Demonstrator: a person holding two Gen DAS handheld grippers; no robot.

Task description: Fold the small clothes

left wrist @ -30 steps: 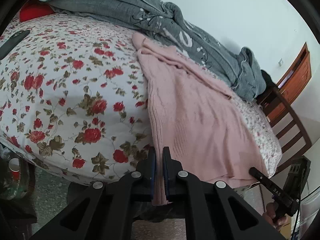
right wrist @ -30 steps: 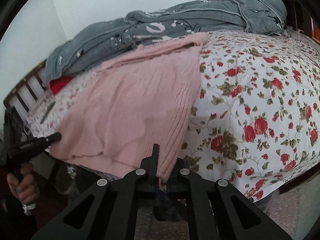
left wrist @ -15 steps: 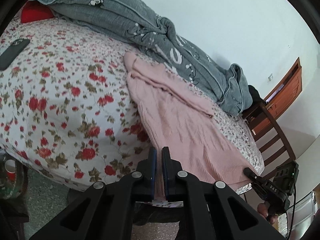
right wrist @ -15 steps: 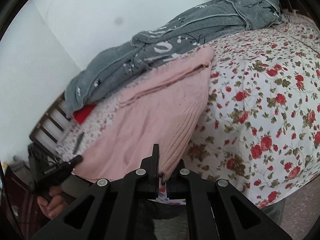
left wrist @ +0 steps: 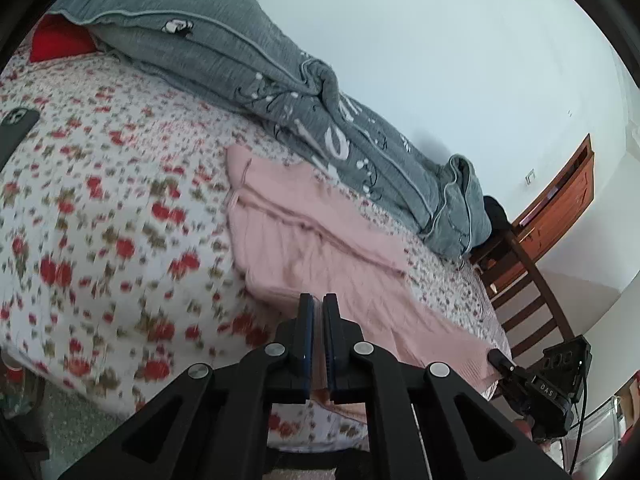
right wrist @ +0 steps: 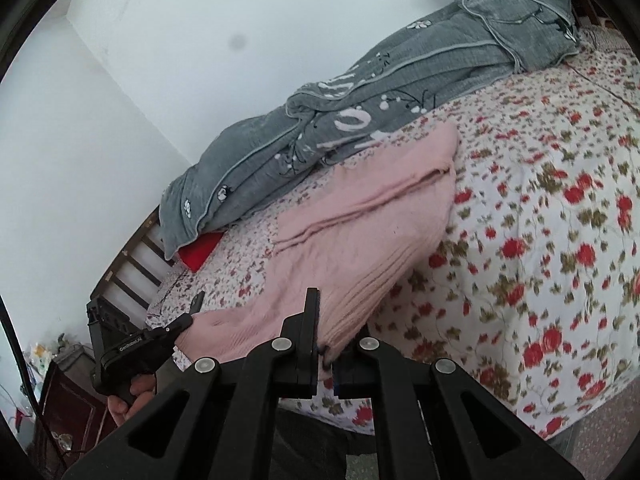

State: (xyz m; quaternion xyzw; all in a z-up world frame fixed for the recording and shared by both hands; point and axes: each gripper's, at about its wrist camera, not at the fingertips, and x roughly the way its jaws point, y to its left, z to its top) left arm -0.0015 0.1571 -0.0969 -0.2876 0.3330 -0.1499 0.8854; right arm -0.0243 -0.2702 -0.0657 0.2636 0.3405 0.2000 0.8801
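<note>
Pink sweater (left wrist: 320, 240) hem clamped by left gripper (left wrist: 318, 308) and right gripper (right wrist: 326, 320) fingers.

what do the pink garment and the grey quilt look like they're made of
Pink knitted garment: soft matte knit, probably wool or acrylic; fine ribbed rows run along its edge and it drapes limply. Grey printed quilt: matte woven cloth, likely cotton, with padding; it looks puffy, with piped seams and white printed motifs.
</note>
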